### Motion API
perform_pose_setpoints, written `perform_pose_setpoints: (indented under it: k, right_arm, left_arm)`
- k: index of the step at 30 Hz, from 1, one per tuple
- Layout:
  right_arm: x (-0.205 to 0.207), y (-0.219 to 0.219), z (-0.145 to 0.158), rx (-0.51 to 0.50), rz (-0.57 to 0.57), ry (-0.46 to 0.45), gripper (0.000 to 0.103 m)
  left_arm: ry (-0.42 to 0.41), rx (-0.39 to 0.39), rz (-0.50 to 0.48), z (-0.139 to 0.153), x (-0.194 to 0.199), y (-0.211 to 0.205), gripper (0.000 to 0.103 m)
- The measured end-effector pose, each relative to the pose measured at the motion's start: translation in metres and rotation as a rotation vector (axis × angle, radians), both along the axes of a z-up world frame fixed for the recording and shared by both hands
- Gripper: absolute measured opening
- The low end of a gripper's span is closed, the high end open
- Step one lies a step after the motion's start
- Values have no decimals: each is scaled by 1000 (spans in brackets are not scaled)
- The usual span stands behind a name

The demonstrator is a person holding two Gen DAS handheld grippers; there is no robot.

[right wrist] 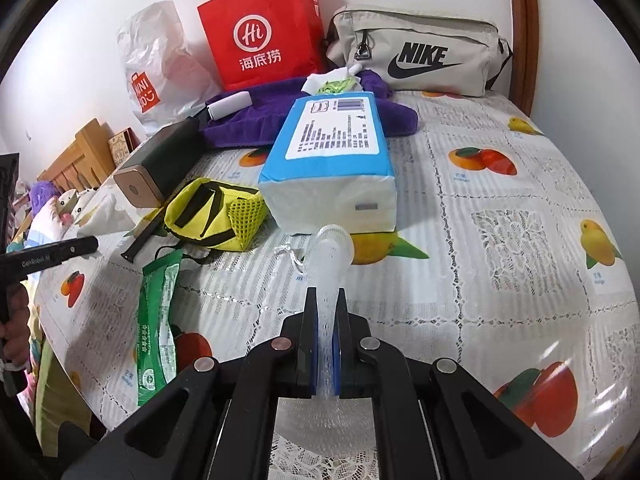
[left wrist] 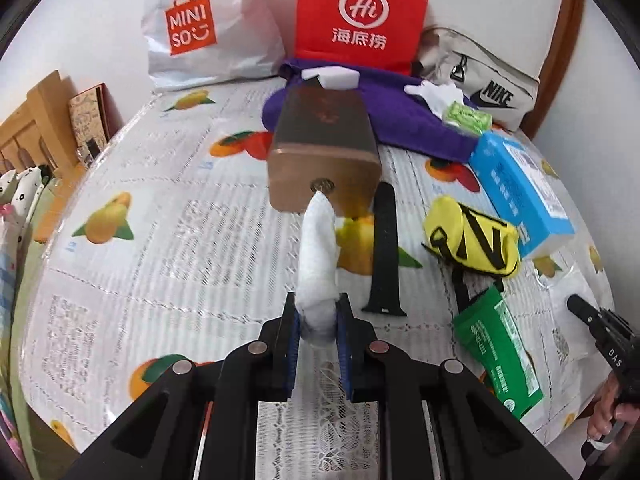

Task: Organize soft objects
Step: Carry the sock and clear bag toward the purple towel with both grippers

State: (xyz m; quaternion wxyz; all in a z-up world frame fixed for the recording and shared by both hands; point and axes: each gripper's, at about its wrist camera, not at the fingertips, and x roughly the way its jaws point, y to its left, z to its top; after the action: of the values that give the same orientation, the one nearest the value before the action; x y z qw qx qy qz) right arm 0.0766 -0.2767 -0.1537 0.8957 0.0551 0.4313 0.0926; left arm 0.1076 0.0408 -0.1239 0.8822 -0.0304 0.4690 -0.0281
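1. While it hovers above the fruit-print table (left wrist: 160,216), the left claw (left wrist: 316,320) is clenched on a white cloth (left wrist: 318,248), whose free end reaches toward the brown box (left wrist: 324,148).
2. The right claw (right wrist: 328,312) is clamped on a clear plastic bag (right wrist: 328,256), just in front of the blue tissue pack (right wrist: 332,152).
3. Left of that pack lie a yellow pouch (right wrist: 212,212) and a green packet (right wrist: 156,320).
4. Behind the pack lies a purple towel (right wrist: 256,112).

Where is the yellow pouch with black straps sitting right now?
The yellow pouch lies on the fruit-print tablecloth, centre-left in the right wrist view. It sits between the bronze box and the blue tissue pack, beyond the green packet.
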Motion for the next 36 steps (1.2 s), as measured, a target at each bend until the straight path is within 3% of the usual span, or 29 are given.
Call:
perform_pose_setpoints:
  k: [21,28,36]
  right_arm:
    - [21,-3,71,37,58,-93,5]
    - [39,5,89,21,92,-136,5]
    - [73,11,89,2,110,-143,5]
  left_arm:
    - [-94,-85,46,59,21,7,16]
    - [-122,-96,68,63,33,15,16]
    - [-105,-91,67,53,57,13,16]
